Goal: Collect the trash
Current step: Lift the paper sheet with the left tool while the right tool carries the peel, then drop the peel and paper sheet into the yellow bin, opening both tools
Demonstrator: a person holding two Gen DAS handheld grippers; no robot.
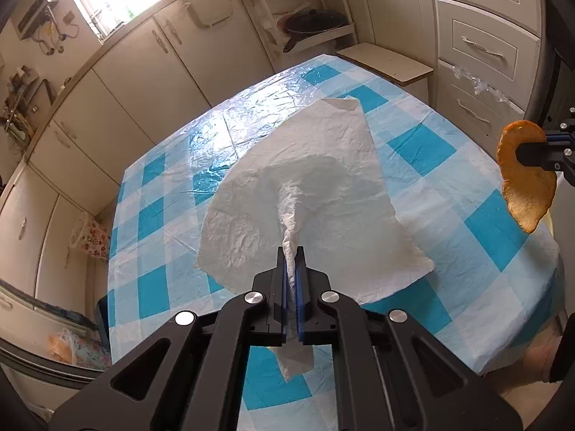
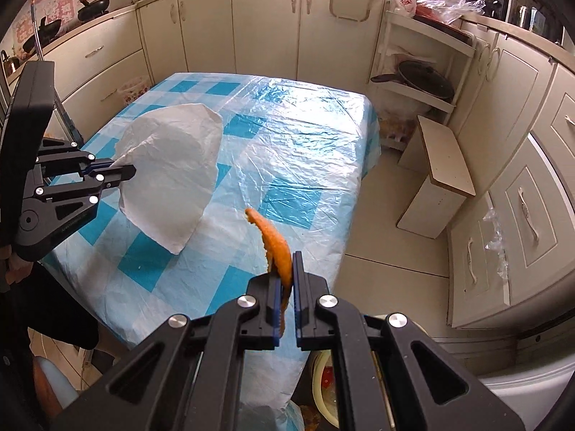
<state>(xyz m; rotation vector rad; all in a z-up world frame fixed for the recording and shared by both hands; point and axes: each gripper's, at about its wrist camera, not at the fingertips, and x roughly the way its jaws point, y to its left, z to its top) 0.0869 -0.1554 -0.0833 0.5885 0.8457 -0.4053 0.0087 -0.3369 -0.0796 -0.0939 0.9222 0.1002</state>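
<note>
My left gripper (image 1: 291, 251) is shut on a bunched corner of a white paper napkin (image 1: 309, 186), which hangs spread out above the blue-and-white checked tablecloth (image 1: 172, 215). In the right wrist view the same left gripper (image 2: 131, 171) holds the napkin (image 2: 172, 172) over the table's left side. My right gripper (image 2: 287, 256) is shut on a curved orange peel (image 2: 275, 240), lifted above the table's near right edge. The peel (image 1: 526, 179) shows at the right rim of the left wrist view, pinched by the right gripper (image 1: 519, 152).
The table (image 2: 305, 136) has a clear plastic sheet over the cloth. A small white stool (image 2: 444, 165) stands on the floor to the right. Cabinets (image 2: 266, 25) line the walls, with a shelf rack holding a dark pan (image 2: 424, 79). A round bin (image 2: 325, 391) sits below the near table edge.
</note>
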